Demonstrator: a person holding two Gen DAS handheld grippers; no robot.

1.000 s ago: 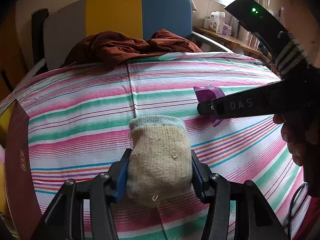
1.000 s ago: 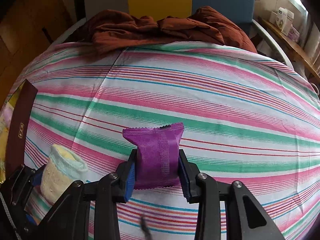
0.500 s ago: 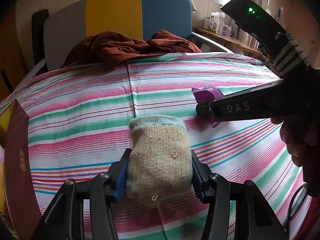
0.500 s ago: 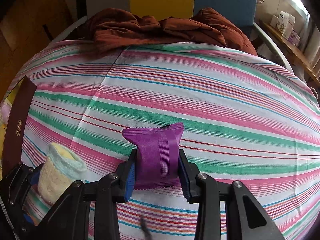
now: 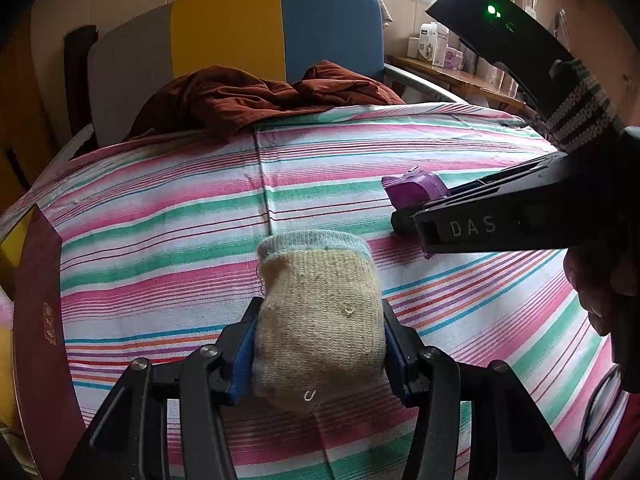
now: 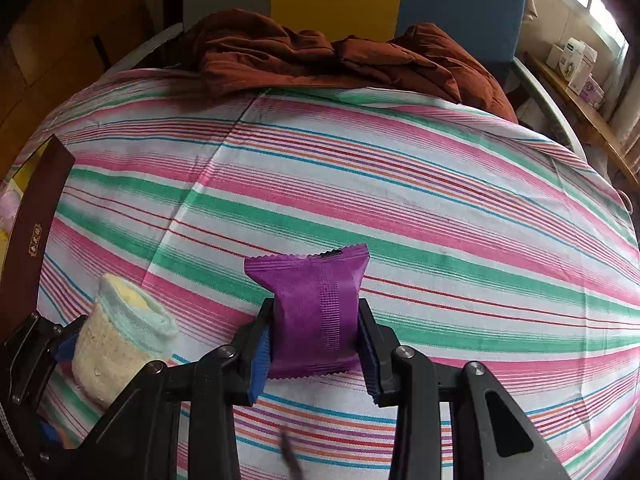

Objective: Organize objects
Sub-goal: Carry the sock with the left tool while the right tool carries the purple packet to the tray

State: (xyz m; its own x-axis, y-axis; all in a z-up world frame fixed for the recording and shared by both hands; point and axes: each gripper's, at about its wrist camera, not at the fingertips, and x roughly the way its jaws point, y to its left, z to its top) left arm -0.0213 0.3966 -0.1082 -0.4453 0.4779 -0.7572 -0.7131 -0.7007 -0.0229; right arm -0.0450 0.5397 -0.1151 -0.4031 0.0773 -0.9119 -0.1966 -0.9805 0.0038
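Two claws, each loaded, both over the striped bedsheet.

Left wrist view: left claw clamped on a rolled cream sock, blue pads pressing both its sides, pale blue cuff pointing away from the camera. Right claw seen side-on at frame right, a hand on its handle, green light lit on the housing above. Only a corner of the purple packet shows past that claw's tip; grip not readable from here.

Right wrist view: settles it. Right claw closed on the purple packet, pads squeezing its middle, crimped ends free above and below. Sock appears lower left, cuff opening facing up, held just beside the packet, not touching.

Both views: rust-brown garment heaped at the far end of the bed against a grey, yellow and blue headboard; dark red box edge at far left. Boxes on a window shelf, clearer in the left view.
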